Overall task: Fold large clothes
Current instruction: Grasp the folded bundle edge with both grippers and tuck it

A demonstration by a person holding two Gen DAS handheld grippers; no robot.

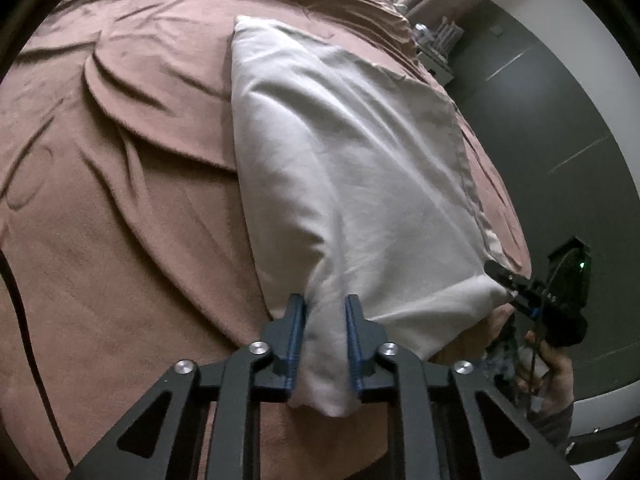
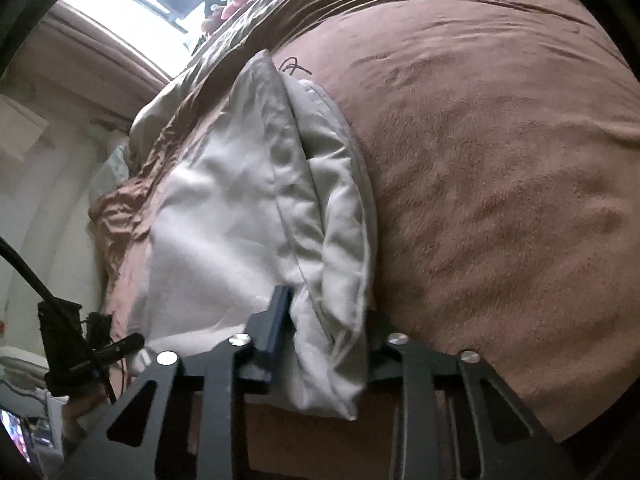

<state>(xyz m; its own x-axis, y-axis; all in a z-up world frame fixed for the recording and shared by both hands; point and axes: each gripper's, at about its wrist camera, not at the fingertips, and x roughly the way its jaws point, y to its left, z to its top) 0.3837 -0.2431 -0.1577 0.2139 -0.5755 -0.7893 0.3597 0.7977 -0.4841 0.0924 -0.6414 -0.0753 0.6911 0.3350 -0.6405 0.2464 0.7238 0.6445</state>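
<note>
White cloth [image 1: 352, 168] lay spread on the bed's brown blanket [image 1: 120, 208], one folded layer over another, its far corner reaching toward the crumpled bedding at the blanket's far end. My left gripper [image 1: 326, 344] had its blue pads [image 1: 296, 340] on either side of the cloth's near corner, fabric bunched between them and hanging down past the pads; jaws narrow, clamped on that corner. My right gripper [image 2: 320, 340] sat at the cloth's other near corner: one blue pad [image 2: 276, 332] visible against the fabric, the other pad hidden behind the bunched layers, so the cloth filled the gap and looked pinched there. In the left wrist view the right gripper [image 1: 506, 280] showed at the cloth's edge, tips touching the fabric, my hand [image 1: 548, 376] on its handle below. In the right wrist view the left gripper [image 2: 128, 346] showed at the cloth's other edge. Both near corners were lifted slightly off the blanket; the rest of the cloth stayed flat on it.
</note>
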